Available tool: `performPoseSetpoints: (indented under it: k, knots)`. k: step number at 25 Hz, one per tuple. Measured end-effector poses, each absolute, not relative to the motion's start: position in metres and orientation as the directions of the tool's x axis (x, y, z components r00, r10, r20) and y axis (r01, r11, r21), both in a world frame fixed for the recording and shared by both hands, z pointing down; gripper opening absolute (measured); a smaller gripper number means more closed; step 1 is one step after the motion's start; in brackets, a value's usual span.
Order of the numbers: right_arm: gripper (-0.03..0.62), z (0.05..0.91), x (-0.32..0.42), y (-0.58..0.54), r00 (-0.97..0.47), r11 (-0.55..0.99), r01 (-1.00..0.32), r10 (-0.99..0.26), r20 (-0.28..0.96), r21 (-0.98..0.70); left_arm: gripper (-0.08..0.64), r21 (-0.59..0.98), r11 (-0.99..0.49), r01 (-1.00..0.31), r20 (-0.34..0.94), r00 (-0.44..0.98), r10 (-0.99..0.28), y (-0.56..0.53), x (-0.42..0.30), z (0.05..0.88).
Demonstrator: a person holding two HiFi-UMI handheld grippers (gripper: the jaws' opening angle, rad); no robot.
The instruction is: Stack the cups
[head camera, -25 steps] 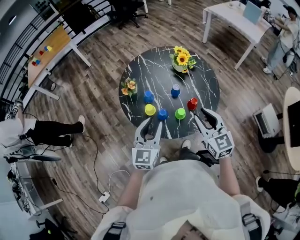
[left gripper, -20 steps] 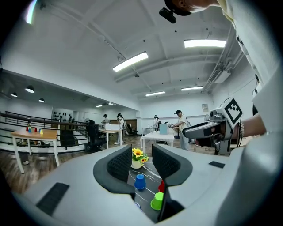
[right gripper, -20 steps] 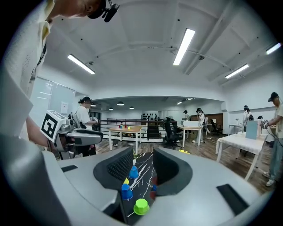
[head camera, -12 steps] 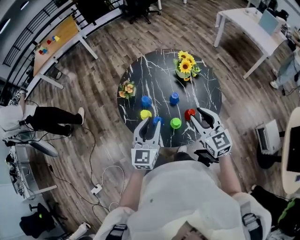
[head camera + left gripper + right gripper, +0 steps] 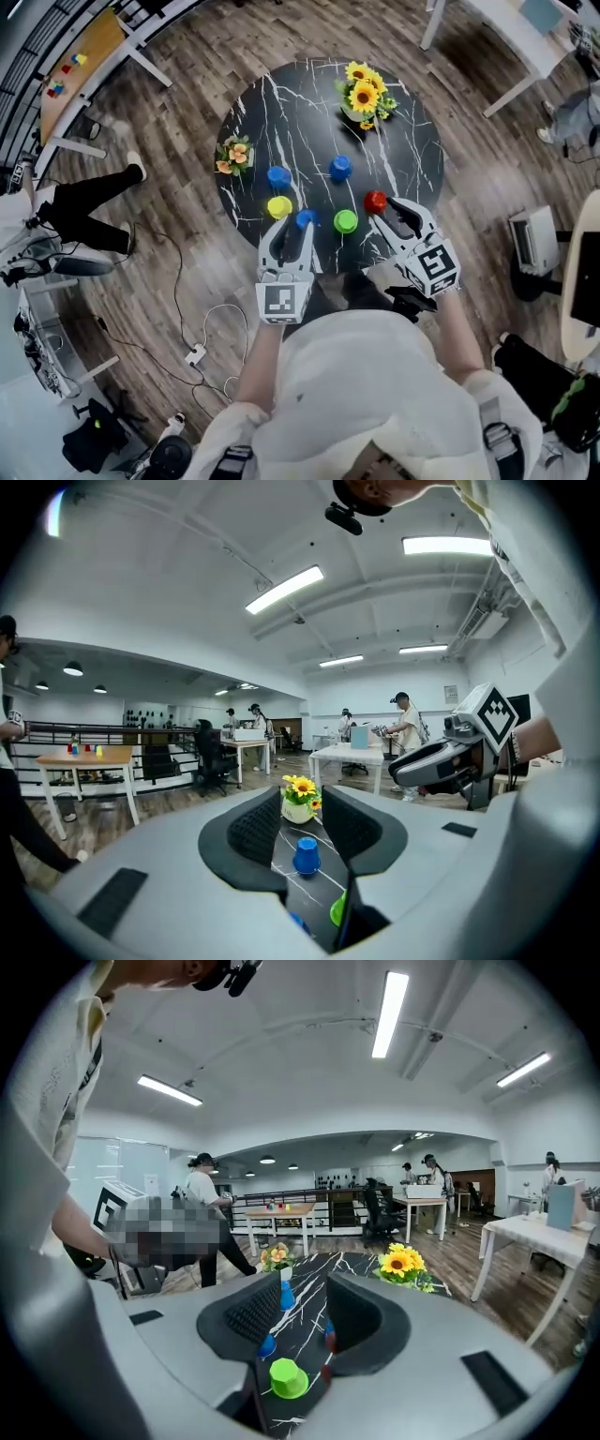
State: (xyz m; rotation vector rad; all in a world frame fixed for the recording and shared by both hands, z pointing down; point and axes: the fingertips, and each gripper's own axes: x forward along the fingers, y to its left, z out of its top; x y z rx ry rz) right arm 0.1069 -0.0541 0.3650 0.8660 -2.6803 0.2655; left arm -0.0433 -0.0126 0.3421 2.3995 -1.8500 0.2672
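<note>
The head view looks steeply down from above the person (image 5: 366, 394) onto the round black worktop (image 5: 300, 122). Each gripper view sits low, close behind its own jaws, and looks across that worktop. All three show the sunflowers (image 5: 364, 92) and the green cup (image 5: 346, 221).

On the round tabletop (image 5: 309, 112) I count six cups, namely three blue cups (image 5: 278, 175) (image 5: 340, 168) (image 5: 306, 218), one yellow cup (image 5: 279, 207), one green cup (image 5: 346, 221) and one red cup (image 5: 375, 201), plus two flower arrangements: one sunflower pot (image 5: 364, 95) and one small orange bouquet (image 5: 234, 153).
</note>
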Motion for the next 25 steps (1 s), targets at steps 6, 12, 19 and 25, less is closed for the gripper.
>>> performPoseSetpoints:
  k: [6,12,19,25]
  knots:
    - [0.169,0.409,0.085,-0.061,-0.717,0.760,-0.643,-0.551,0.428,-0.099,0.152,0.024,-0.326,-0.945,0.237,0.322,-0.916,-0.033,-0.060,0.372]
    - [0.177,0.453,0.066,-0.063,-0.668,0.727,-0.678,-0.546,0.506,-0.110,0.152,0.080,-0.366,-0.927,0.279,0.374,-0.885,-0.040,-0.074,0.405]
    - [0.197,0.509,0.051,-0.052,-0.634,0.722,-0.679,-0.488,0.600,-0.131,0.152,0.122,-0.402,-0.907,0.301,0.420,-0.856,-0.045,-0.080,0.426]
    - [0.218,0.563,0.042,-0.047,-0.602,0.726,-0.674,-0.434,0.670,-0.135,0.152,0.140,-0.404,-0.904,0.311,0.428,-0.849,-0.050,-0.084,0.437]
